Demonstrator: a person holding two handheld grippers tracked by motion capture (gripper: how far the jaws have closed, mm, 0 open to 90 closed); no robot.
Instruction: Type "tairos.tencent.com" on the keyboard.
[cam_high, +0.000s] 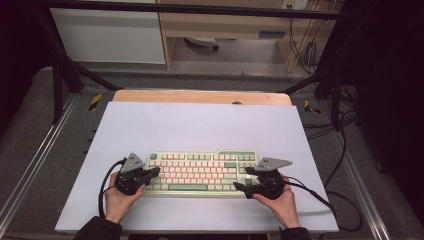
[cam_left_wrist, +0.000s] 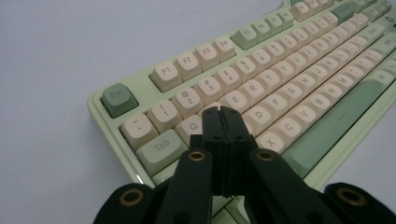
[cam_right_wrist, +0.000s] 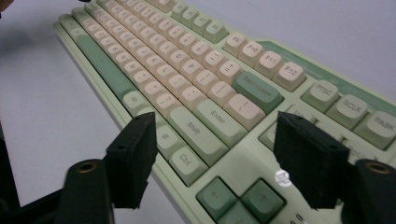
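A pale green keyboard (cam_high: 200, 172) with cream and green keys lies on the white sheet (cam_high: 200, 125), near the front. My left gripper (cam_high: 156, 171) rests over its left end with the jaws shut and nothing between them. In the left gripper view the closed tips (cam_left_wrist: 221, 112) sit just above the Q and A keys of the keyboard (cam_left_wrist: 280, 60). My right gripper (cam_high: 243, 179) hovers over the right end. Its jaws stand apart (cam_right_wrist: 215, 123) above the Shift, Ctrl and arrow keys of the keyboard (cam_right_wrist: 187, 60), and hold nothing.
The white sheet covers a wooden tabletop (cam_high: 200, 96) inside a black metal frame (cam_high: 60, 85). Cables (cam_high: 345, 190) trail off the right side. Bare sheet lies behind and on both sides of the keyboard.
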